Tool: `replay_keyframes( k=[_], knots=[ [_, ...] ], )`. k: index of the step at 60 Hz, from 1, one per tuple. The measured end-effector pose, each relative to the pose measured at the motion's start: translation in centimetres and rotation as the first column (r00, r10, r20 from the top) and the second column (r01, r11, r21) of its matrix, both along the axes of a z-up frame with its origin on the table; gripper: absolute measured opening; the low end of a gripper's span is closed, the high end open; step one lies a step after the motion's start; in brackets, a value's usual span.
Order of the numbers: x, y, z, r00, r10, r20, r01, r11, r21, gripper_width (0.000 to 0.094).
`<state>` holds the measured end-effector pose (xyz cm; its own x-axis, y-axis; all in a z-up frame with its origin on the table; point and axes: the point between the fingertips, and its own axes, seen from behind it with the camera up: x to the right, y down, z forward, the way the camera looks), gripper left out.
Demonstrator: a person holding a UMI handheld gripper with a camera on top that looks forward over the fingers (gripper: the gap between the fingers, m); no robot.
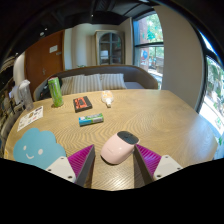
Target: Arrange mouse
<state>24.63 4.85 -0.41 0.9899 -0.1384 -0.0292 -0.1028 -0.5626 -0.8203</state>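
A wide round wooden table (150, 110) fills the room's foreground, with a cushioned bench (95, 82) along its far side and bright windows (150, 45) beyond to the right. On the near left of the table lies a light blue card with a smiling face (38, 150), and farther left a white sheet of paper (30, 117). A green bottle (56, 92) stands at the far left, with a dark red book (82, 103) beside it and a flat teal box (91, 119) nearer the middle. A small white cup (107, 97) sits toward the far side.

The mouse (118, 148), pale pink with a dark far end, rests on the table at the near edge, between the fingers of the gripper (116, 160). The fingers stand apart, their magenta pads (82, 157) flanking the mouse; the left pad looks close to touching it, while a sliver of table shows on the right, so it seems bracketed rather than clamped.

The step in hand appears to be the grasp itself: the fingers are set around the mouse but not yet closed on it. The next move likely calls for closing evenly on both sides, keeping the mouse square, before shifting it to its place.

The gripper is held low and level, pointing across the table toward the bench; the hand holding it is out of view.
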Motion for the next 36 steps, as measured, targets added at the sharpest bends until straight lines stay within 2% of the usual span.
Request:
replay_keyframes(
  k=[8, 18, 23, 27, 33, 36],
  knots=[
    [0.2, 2.3, -1.1, 1.0, -0.001, 0.004, 0.001, 0.999, -0.049, 0.0837],
    [0.6, 5.2, -1.0, 0.999, -0.032, -0.01, 0.032, 0.998, -0.056, 0.0796],
    [0.8, 5.8, -1.1, 0.999, -0.048, -0.004, 0.047, 0.997, -0.054, 0.07],
    [1.4, 5.8, -1.0, 0.997, -0.081, -0.005, 0.081, 0.996, -0.042, 0.0541],
    [1.4, 5.7, -1.0, 0.997, -0.082, 0.001, 0.082, 0.996, -0.027, 0.0506],
    [1.6, 5.2, -0.9, 0.994, -0.112, -0.017, 0.112, 0.993, -0.035, 0.0453]
  ],
)
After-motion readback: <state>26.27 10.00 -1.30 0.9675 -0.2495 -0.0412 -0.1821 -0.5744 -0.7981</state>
